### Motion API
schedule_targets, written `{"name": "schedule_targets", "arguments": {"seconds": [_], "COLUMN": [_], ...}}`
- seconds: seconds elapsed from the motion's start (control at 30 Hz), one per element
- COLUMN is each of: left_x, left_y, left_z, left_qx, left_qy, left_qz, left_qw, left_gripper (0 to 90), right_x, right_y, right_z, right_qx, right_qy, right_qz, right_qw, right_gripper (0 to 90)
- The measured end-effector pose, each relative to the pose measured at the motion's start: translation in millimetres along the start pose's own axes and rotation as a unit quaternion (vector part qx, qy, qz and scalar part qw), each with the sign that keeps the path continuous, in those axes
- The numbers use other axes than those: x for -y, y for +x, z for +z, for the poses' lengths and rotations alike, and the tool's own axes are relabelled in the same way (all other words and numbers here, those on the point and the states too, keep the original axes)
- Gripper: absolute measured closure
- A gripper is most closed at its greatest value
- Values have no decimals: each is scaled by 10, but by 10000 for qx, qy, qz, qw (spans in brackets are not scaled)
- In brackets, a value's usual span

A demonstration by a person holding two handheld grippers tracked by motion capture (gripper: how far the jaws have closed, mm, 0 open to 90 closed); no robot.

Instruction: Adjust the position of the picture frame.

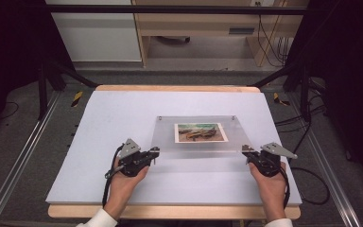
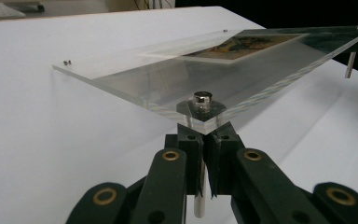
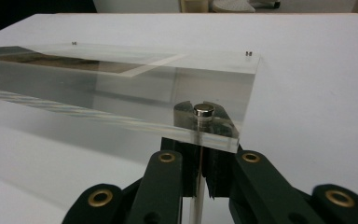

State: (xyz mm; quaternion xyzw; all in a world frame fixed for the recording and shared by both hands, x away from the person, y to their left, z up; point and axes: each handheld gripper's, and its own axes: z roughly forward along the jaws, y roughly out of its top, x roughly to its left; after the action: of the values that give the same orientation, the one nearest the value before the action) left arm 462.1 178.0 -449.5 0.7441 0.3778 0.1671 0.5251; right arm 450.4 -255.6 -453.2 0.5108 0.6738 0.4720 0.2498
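- While both hands lift the acrylic photo frame (image 1: 196, 134) off the white table (image 1: 99, 142), keep it level.
- Left gripper (image 2: 204, 140) and right gripper (image 3: 200, 154) each clamp a near-corner standoff post (image 2: 200, 196); raise together.

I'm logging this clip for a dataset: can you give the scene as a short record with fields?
surface: white table top
object: clear acrylic photo frame with a picture inside
frame pose: near edge lifted, far edge low
left gripper: shut on the near left corner standoff pin
right gripper: shut on the near right corner standoff pin
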Motion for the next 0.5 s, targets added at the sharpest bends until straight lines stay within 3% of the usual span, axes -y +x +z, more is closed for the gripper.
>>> {"name": "schedule_targets", "arguments": {"seconds": [0.1, 0.33, 0.5], "left_x": [-5, -18, -117], "left_y": [90, 81, 63], "left_z": [-63, -82, -183], "left_qx": [-11, -58, -219], "left_qy": [-59, -143, -499], "left_qz": [-50, 9, 56], "left_qw": [10000, 9999, 9985], "left_gripper": [846, 844, 840], "right_x": [-45, -52, -124], "right_y": [104, 144, 217], "right_z": [65, 65, 14], "right_qx": [-54, 8, 59], "right_qy": [-6, -79, -327], "right_qz": [-1, -15, -152], "right_qw": [10000, 10000, 9993], "right_gripper": [848, 849, 840]}}
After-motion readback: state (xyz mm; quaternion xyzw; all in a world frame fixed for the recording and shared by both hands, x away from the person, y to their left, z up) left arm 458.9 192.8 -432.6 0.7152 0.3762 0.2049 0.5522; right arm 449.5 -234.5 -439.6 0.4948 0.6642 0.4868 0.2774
